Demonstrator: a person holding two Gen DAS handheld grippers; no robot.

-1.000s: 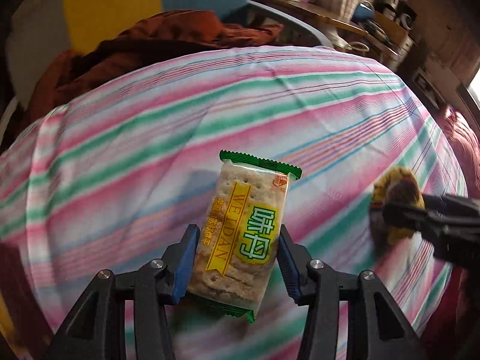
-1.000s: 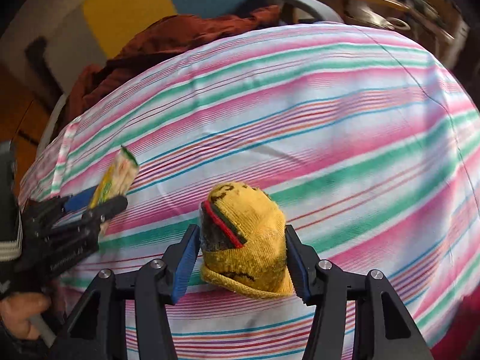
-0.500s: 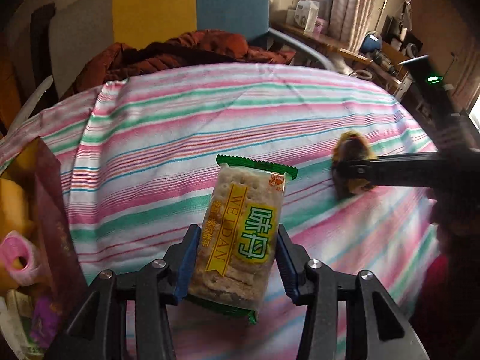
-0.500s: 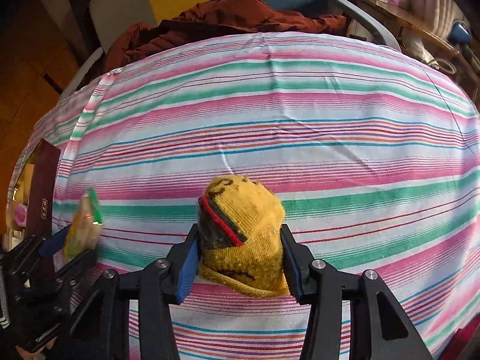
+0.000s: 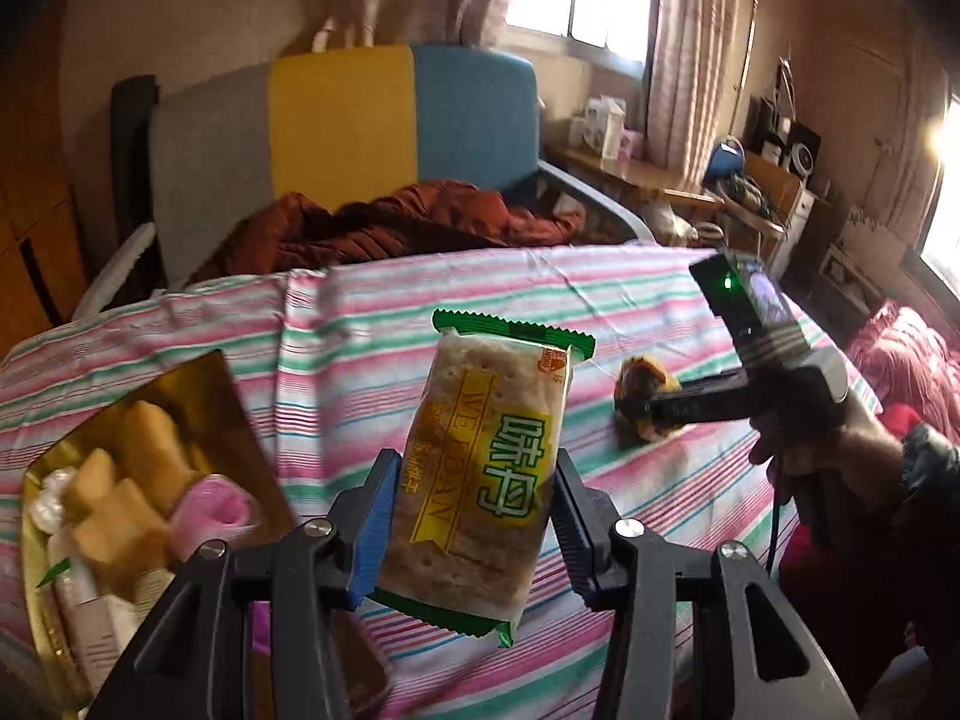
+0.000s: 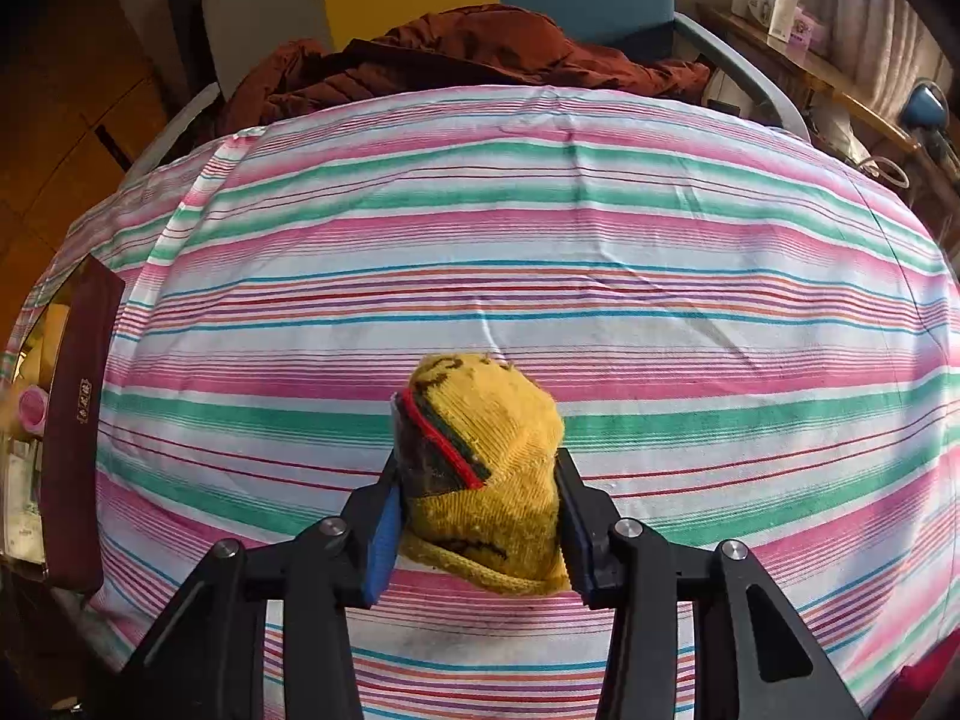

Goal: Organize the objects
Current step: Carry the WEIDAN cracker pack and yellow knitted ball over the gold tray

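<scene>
Above the striped sheet (image 5: 630, 300) that covers the bed, the left claw (image 5: 474, 516) pinches a cracker packet (image 5: 489, 468) between its blue-padded fingers (image 5: 375, 525), clear of the cloth. The packet stands nearly upright, tilted a little to the right, its green crimped top edge uppermost and its yellow label facing the left wrist camera. To the lower left of it sits an open gold-lined box (image 5: 198, 384) with pale yellow blocks, a pink roll and other small items inside; the contents are blurred.

Off to the right in the same view, the right claw (image 5: 645, 405) reaches in from the right side, lying roughly level over the sheet, with the person's right hand (image 5: 834, 444) wrapped around its handle below a camera unit showing a green light. That claw is closed around a yellow knitted sock bundle (image 6: 483, 468), gripping it at its sides; the bundle has a red and dark green stripe and sits low over the sheet, though contact with the cloth cannot be told. Behind the bed, a rust-coloured jacket (image 6: 468, 60) lies on a chair (image 5: 342, 114) with grey, yellow and blue panels.
</scene>
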